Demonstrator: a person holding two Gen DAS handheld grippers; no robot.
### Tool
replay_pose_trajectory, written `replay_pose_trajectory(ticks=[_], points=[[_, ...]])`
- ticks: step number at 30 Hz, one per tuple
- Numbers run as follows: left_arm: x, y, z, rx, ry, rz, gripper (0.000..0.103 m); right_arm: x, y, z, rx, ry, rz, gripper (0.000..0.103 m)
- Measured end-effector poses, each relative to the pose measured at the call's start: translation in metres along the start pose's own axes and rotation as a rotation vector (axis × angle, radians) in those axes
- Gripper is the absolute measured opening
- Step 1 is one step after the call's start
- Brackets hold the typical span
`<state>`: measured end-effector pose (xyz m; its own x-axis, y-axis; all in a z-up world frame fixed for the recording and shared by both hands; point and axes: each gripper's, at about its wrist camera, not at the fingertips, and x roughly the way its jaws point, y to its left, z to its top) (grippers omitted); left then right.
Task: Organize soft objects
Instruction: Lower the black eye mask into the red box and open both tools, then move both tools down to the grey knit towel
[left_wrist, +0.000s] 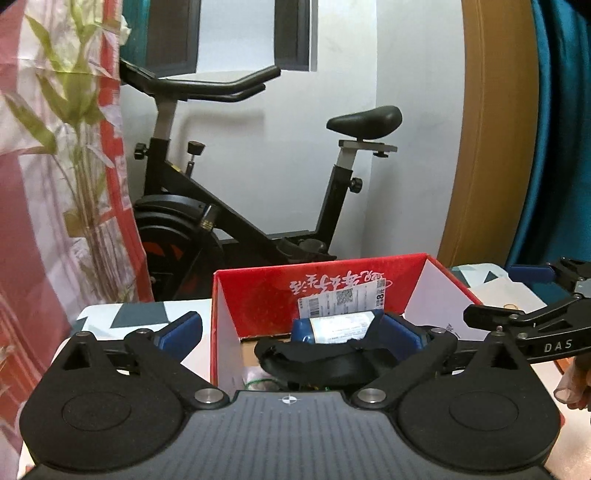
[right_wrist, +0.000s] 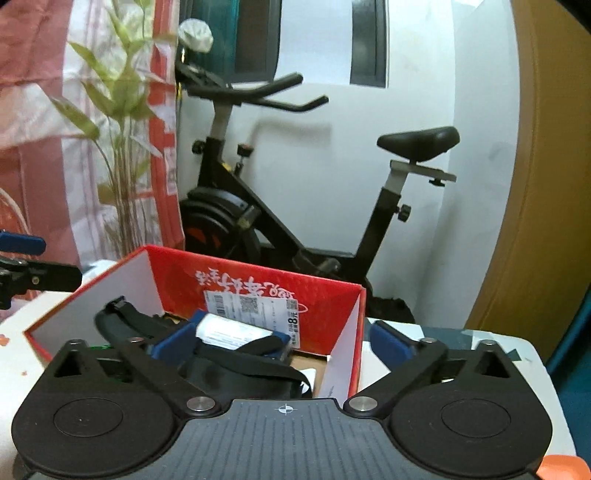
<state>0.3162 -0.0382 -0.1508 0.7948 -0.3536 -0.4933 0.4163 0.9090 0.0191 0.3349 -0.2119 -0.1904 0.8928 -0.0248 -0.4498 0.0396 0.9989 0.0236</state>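
An open red cardboard box (left_wrist: 258, 291) stands on the table; it also shows in the right wrist view (right_wrist: 173, 277). Inside lie a black soft strap-like item (left_wrist: 325, 362) (right_wrist: 236, 365) and a blue packet with a white label (left_wrist: 340, 326) (right_wrist: 236, 332). My left gripper (left_wrist: 291, 332) is open, its fingers straddling the box's left wall, empty. My right gripper (right_wrist: 280, 343) is open, straddling the box's right wall, empty. The right gripper's arm (left_wrist: 535, 325) shows at right in the left wrist view.
A black exercise bike (left_wrist: 229, 206) stands behind the table by a white wall. A plant in printed plastic (left_wrist: 66, 155) is at left. A tan board (left_wrist: 491, 129) and teal curtain (left_wrist: 561, 147) are at right. White papers (left_wrist: 506, 291) lie right of the box.
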Motion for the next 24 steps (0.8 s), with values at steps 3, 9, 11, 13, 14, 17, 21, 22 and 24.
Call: replay_pose_trajectory(ticks=[3, 9, 11, 13, 14, 17, 21, 22, 24], points=[[-0.017, -0.002, -0.006, -0.027, -0.012, 0.009, 0.103, -0.017, -0.001, -0.005, 0.016, -0.027, 0.011, 0.103], [-0.052, -0.004, -0.031, -0.096, -0.025, 0.052, 0.103, -0.049, -0.008, -0.025, 0.101, -0.085, 0.019, 0.103], [-0.059, -0.005, -0.042, -0.111, -0.017, 0.070, 0.103, -0.055, -0.010, -0.033, 0.125, -0.088, 0.011, 0.103], [-0.065, -0.005, -0.052, -0.132, 0.001, 0.084, 0.103, -0.062, -0.011, -0.042, 0.147, -0.087, 0.007, 0.103], [-0.068, -0.005, -0.058, -0.142, 0.008, 0.095, 0.103, -0.065, -0.011, -0.047, 0.158, -0.090, 0.005, 0.103], [-0.077, -0.002, -0.071, -0.166, 0.007, 0.120, 0.103, -0.072, -0.011, -0.061, 0.171, -0.088, -0.003, 0.103], [-0.078, 0.003, -0.086, -0.193, 0.040, 0.132, 0.103, -0.075, -0.010, -0.082, 0.181, -0.054, -0.010, 0.103], [-0.078, 0.004, -0.090, -0.198, 0.051, 0.136, 0.103, -0.074, -0.010, -0.087, 0.188, -0.040, -0.009, 0.103], [-0.076, 0.005, -0.097, -0.208, 0.070, 0.140, 0.103, -0.072, -0.009, -0.096, 0.197, -0.020, -0.011, 0.103]])
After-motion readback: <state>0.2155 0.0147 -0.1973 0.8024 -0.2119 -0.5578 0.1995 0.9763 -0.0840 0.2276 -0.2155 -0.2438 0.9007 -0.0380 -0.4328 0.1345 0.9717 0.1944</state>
